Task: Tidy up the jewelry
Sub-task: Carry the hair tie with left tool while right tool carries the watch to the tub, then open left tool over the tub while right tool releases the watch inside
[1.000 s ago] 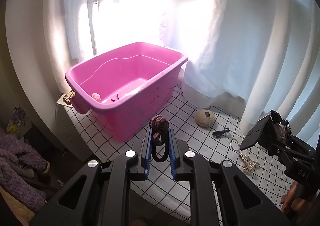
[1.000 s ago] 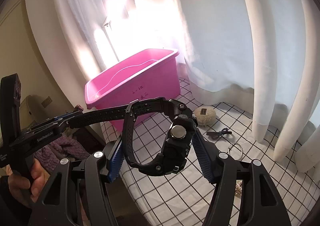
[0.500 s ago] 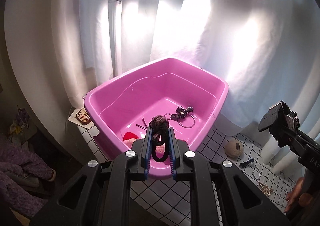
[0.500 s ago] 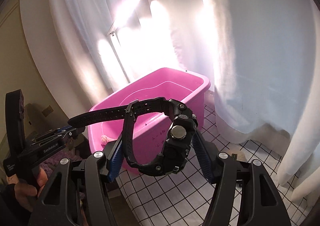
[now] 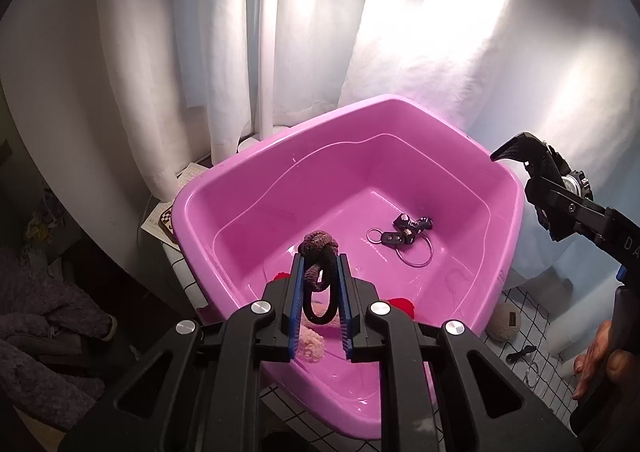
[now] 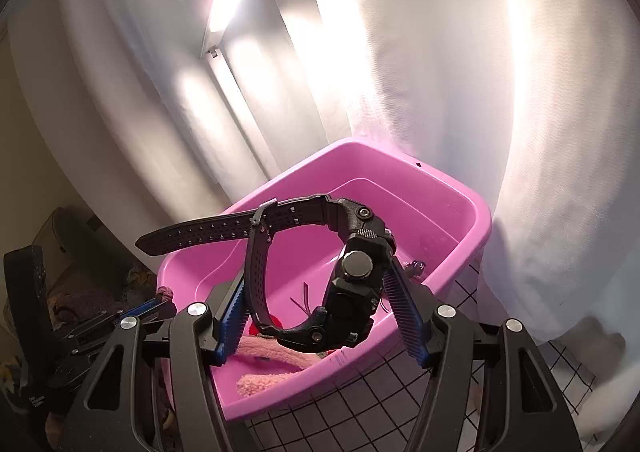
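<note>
left tool (image 5: pixel 320 272)'s view only: keyring (image 5: pixel 404 238)

White curtains (image 5: pixel 420 63) hang behind. A grid-patterned tablecloth (image 6: pixel 360 412) covers the table (purple clothing (image 5: pixel 44 332) lies heaped at left).

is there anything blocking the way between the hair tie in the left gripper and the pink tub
Nothing visible does. The left gripper holds the hair tie over the open tub, with no lid on it. Keys and fluffy pink items lie on the tub floor, leaving bare space between them.
</note>
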Tool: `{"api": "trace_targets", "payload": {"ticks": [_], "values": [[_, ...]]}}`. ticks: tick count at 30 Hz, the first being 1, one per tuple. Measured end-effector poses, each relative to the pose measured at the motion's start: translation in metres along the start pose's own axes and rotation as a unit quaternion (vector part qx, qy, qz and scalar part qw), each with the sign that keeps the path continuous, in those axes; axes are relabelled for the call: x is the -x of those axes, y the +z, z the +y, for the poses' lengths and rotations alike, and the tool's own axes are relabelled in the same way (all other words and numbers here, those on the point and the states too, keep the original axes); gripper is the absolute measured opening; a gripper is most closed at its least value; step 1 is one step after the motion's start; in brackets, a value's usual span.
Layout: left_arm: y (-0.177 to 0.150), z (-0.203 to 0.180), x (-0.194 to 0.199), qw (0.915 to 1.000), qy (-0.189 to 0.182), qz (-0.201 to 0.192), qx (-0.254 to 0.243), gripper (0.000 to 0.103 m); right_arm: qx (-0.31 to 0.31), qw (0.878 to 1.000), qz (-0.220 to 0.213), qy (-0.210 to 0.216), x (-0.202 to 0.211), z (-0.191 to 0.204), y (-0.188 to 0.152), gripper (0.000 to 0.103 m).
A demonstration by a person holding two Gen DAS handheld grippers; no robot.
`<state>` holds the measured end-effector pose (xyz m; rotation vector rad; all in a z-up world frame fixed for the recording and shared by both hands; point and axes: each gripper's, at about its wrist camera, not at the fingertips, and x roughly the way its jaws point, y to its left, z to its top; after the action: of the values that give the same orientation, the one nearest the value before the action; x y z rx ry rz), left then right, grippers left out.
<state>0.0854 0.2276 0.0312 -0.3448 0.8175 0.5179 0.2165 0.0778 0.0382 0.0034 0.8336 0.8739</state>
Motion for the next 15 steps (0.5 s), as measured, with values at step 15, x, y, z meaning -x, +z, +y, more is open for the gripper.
{"api": "trace_targets", "payload": {"ticks": [15], "values": [[0.025, 0.022, -0.077, 0.9949, -0.031, 0.094, -0.021, 0.016, -0.002, 0.993, 0.101, -0.061, -0.097, 0.008, 0.018, 0.061]]}}
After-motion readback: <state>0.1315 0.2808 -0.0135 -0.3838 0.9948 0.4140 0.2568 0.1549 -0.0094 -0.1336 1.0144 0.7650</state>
